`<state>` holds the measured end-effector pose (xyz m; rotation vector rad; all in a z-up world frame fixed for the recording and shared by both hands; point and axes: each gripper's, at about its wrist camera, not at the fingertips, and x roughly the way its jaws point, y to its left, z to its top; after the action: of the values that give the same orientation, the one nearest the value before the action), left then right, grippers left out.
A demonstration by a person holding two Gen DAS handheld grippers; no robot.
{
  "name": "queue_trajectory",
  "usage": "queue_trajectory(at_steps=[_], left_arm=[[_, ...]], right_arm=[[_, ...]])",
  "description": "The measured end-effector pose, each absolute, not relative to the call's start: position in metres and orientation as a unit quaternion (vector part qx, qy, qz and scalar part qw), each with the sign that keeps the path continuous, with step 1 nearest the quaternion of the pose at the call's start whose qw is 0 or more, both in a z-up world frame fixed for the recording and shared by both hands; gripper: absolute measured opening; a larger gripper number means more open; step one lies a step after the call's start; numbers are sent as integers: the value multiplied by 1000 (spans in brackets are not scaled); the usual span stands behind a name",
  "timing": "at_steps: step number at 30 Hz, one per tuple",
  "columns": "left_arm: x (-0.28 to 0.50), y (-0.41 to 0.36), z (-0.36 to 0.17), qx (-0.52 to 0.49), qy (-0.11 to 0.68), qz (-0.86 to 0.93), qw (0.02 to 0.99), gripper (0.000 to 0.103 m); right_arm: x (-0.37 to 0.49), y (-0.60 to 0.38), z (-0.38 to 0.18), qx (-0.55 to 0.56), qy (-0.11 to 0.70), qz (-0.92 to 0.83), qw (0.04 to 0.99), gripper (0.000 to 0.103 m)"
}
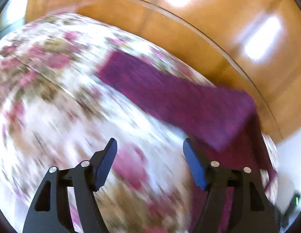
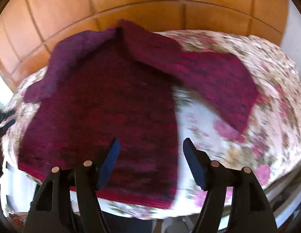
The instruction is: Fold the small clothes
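I am holding both tools above a dark magenta knitted sweater (image 2: 103, 104) that is lying flat on a white cloth printed with pink and olive flowers (image 2: 267, 89), the cloth covering a table in front of glossy orange-brown wooden panelling (image 2: 131, 2). In the right wrist view the sweater's body is running lengthwise away from me, its ribbed hem (image 2: 115, 194) nearest my tool at the cloth's near edge and its neck end pointing toward the panelling. One sleeve (image 2: 214, 79) is stretching out to the right and slanting back toward me across the flowers; the other sleeve (image 2: 61, 62) is lying along the left side of the body, looking more purple, and I cannot tell through the blur whether it is folded over the body or just beside it. My right gripper (image 2: 150, 161) is hanging with its blue-padded fingers spread wide, gripping nothing, the left pad over the knit and the right pad over bare cloth just beside the body's right edge. In the left wrist view everything is smeared with motion; there a long purple sleeve (image 1: 170, 97) is lying diagonally on the flowered cloth (image 1: 53, 97), from the middle of the picture down to the right, with its long axis roughly following the table's edge. My left gripper (image 1: 150, 163) is likewise standing wide apart and empty, its right finger just beside the darker knit.
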<state>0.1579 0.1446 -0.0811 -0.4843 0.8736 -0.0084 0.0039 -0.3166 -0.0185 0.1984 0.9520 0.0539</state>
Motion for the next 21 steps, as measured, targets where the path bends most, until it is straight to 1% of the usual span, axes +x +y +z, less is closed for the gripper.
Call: queue_trajectory(at_steps=[5,9,11,12,13,14,16,21], left_arm=[[217,213,-92,-282,418,77,860,70],[254,230,-98,-290,418,83,857,70],[271,229,-101,-281,423,73,858,70],[279,224,-102,-271,426,66,860,58],[290,216,-106,-251,434,53,864,24],[300,209,-109,-230,445,51,864,13],[306,204,-108,-200,450,58,868,7],[298,244,-78,-220,403,109,882,6]], right_arm=[[32,-267,-26,92,471,81,874,70],[49,-243,-42,83,490,96,863,71],[51,-237,-47,83,494,96,860,73],[53,-235,-48,84,496,93,859,73],[53,-234,-48,85,497,91,859,73],[56,-234,-48,88,499,89,858,73],[62,-235,-47,89,499,87,858,73],[73,-232,-48,85,498,79,859,73]])
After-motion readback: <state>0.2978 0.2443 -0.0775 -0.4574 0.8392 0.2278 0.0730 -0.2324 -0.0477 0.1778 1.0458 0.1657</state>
